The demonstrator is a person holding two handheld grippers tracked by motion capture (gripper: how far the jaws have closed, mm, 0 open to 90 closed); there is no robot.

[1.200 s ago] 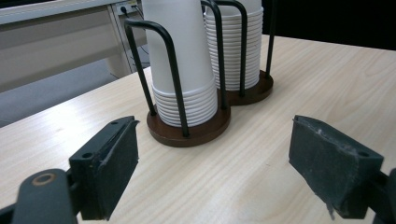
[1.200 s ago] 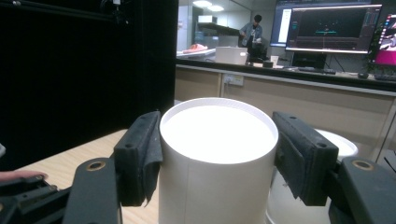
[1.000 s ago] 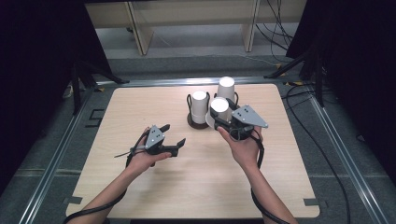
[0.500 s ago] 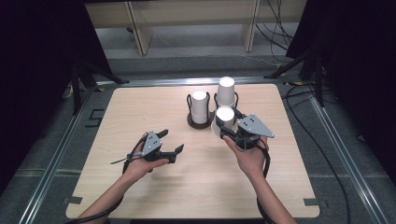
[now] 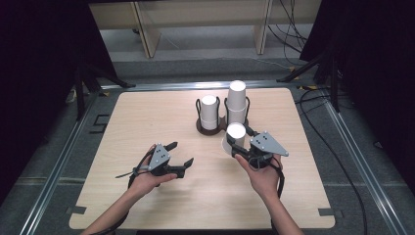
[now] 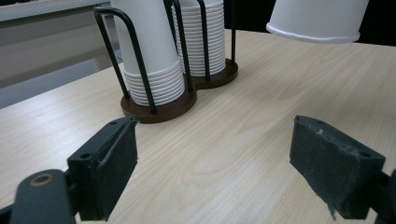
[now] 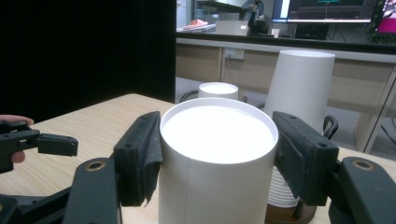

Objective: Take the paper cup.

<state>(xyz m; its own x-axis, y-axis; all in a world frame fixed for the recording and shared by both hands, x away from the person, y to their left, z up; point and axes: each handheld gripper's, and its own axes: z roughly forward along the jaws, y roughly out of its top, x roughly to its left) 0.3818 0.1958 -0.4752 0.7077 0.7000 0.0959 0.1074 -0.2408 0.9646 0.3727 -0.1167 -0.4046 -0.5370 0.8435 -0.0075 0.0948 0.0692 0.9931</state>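
The white paper cup [image 5: 234,138] you hold is upside down, its flat base facing up, and it sits squarely between the two black jaws of your right gripper [image 5: 236,143], one pad pressed on each side of its wall near the top; in the right gripper view the cup [image 7: 217,163] stands between the jaws with both pads touching it. From the left gripper view its rim [image 6: 314,29] hangs clear above the table [image 5: 147,122], so the cup is lifted, not resting. It is just in front of the dark wooden cup holder [image 5: 204,128] with black wire hoops, which carries two stacks of inverted white cups: a shorter stack [image 5: 209,111] on the left and a taller stack [image 5: 237,100] on the right. Your left gripper [image 5: 182,156] is well apart from the cup, lower left on the table, its jaws spread wide with nothing but bare wood between them.
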